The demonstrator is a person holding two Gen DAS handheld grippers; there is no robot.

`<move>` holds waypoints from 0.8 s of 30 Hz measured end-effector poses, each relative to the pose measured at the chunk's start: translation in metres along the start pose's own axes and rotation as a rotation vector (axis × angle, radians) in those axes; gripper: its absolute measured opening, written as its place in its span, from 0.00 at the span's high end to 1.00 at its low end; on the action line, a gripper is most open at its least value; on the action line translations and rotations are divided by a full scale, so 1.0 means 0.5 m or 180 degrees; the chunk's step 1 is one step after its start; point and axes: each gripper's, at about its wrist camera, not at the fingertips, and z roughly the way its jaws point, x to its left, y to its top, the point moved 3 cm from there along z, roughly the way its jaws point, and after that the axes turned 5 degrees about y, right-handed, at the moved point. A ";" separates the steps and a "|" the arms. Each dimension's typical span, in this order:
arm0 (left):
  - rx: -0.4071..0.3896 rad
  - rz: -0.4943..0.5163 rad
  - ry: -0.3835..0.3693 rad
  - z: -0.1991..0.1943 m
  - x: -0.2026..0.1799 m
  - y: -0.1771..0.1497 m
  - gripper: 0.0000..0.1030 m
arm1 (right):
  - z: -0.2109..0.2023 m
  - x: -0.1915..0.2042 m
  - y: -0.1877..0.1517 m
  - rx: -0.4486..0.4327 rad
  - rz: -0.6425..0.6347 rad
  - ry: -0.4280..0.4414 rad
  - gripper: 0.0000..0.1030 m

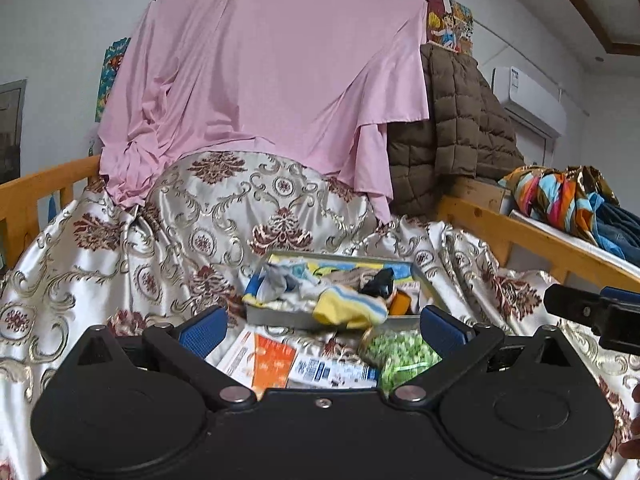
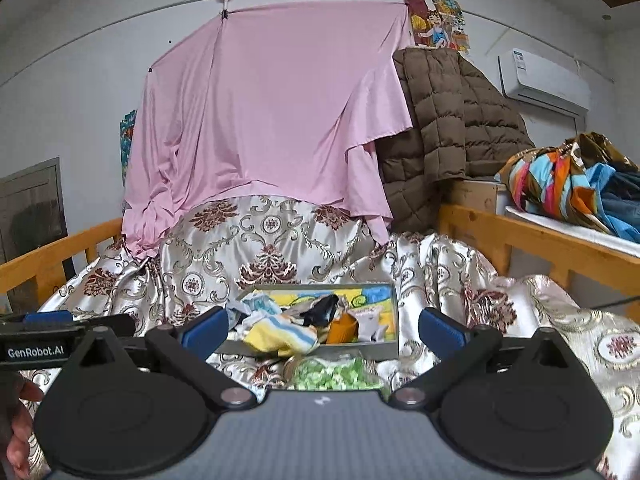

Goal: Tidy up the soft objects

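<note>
A shallow grey tray (image 1: 276,317) (image 2: 386,312) lies on the patterned satin bedspread and holds a heap of soft things. Among them are a yellow striped sock (image 1: 348,308) (image 2: 280,336) hanging over the near rim, a black sock (image 1: 378,282) (image 2: 320,310), pale socks (image 1: 280,280) and an orange piece (image 2: 343,330). My left gripper (image 1: 322,324) is open, just short of the tray, nothing between its blue pads. My right gripper (image 2: 322,326) is open too, empty, facing the tray. Each gripper shows at the edge of the other's view.
A bag of green bits (image 1: 400,354) (image 2: 332,372) and flat printed packets (image 1: 272,362) lie on the bedspread (image 1: 120,264) before the tray. Wooden bed rails (image 1: 520,232) (image 2: 520,240) run along both sides. A pink sheet (image 1: 272,80) and brown padded coat (image 1: 460,120) hang behind; colourful clothes (image 2: 560,184) lie at right.
</note>
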 end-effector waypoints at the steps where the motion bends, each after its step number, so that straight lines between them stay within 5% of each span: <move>1: 0.0008 0.0011 0.0009 -0.003 0.002 -0.004 0.01 | -0.004 0.001 -0.004 0.0010 0.0003 -0.0004 0.00; 24: 0.0230 0.0080 0.0204 -0.014 0.028 -0.084 0.01 | -0.028 0.005 -0.080 0.0228 0.0145 -0.0133 0.00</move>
